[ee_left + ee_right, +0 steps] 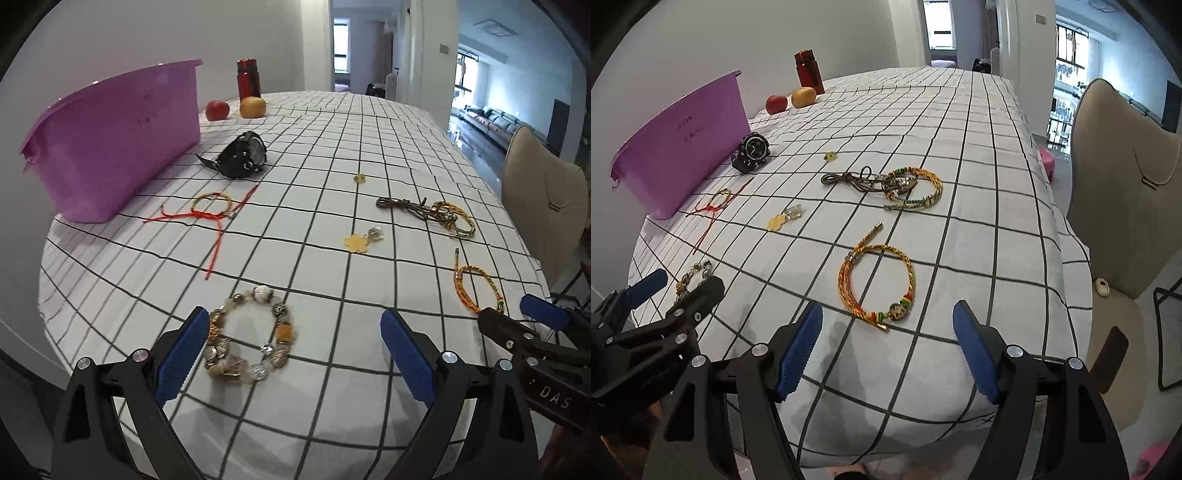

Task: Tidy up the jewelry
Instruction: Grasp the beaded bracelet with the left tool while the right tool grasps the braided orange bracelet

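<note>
Both grippers hover low over the checked counter (332,155), jaws wide and holding nothing. Largest is the purple bin (110,140), far left, presumably the destination. The left gripper (293,350) has the beaded bracelet (251,336) beside its left jaw, off-centre, so closing could pinch one bead and flick it away. The right gripper (888,343) faces the woven cord bracelet (877,284), just ahead between its jaws.
</note>
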